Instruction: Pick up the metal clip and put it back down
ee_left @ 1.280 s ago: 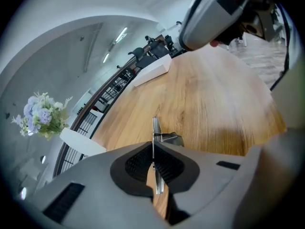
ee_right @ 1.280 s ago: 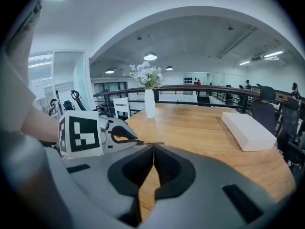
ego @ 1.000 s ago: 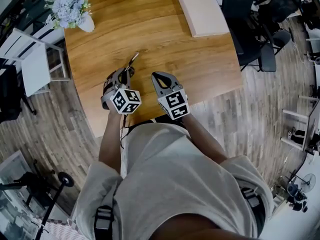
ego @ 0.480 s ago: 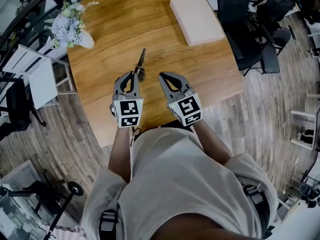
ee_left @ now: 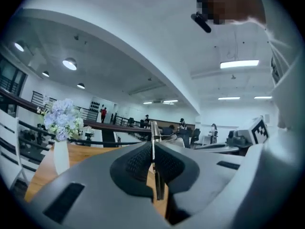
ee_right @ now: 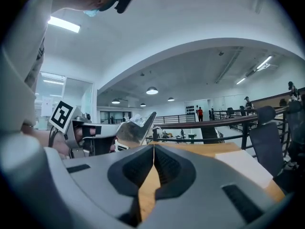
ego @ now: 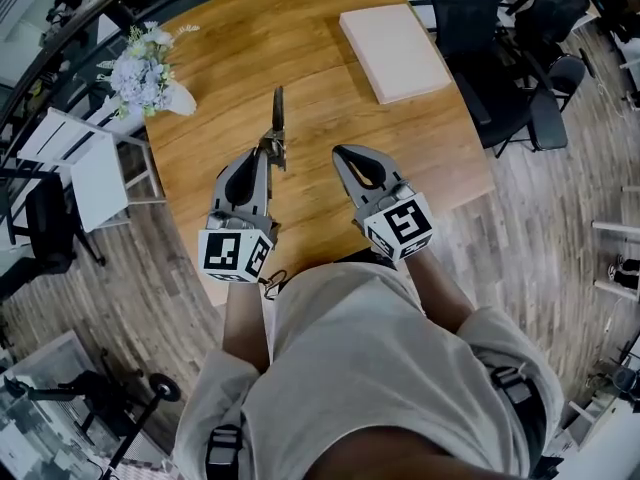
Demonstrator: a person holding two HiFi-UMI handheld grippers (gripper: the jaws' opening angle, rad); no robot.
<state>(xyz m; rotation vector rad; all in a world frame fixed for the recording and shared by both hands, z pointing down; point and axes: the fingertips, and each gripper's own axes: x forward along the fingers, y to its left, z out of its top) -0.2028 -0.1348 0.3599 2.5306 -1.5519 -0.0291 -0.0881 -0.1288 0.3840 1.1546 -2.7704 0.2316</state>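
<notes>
The left hand-held gripper (ego: 269, 154) is clenched on the metal clip (ego: 278, 118). The clip sits edge-on between the pads, sticks out past the tips and is clear of the wooden bench (ego: 330, 108). The right hand-held gripper (ego: 347, 155) hangs just beside it, jaws pressed together on nothing. A vase of flowers (ego: 145, 73) stands at the bench's left edge, and a pale flat box (ego: 395, 48) lies at its far right.

This is looking like an open-plan office — black swivel chairs (ego: 545, 118) are standing by a wooden table (ego: 330, 98) on plank flooring (ego: 540, 238), strip lights (ee_left: 239, 64) are glowing overhead, and people (ee_left: 103, 113) are standing beyond a railing (ee_right: 214, 123) — seemingly a mezzanine.
</notes>
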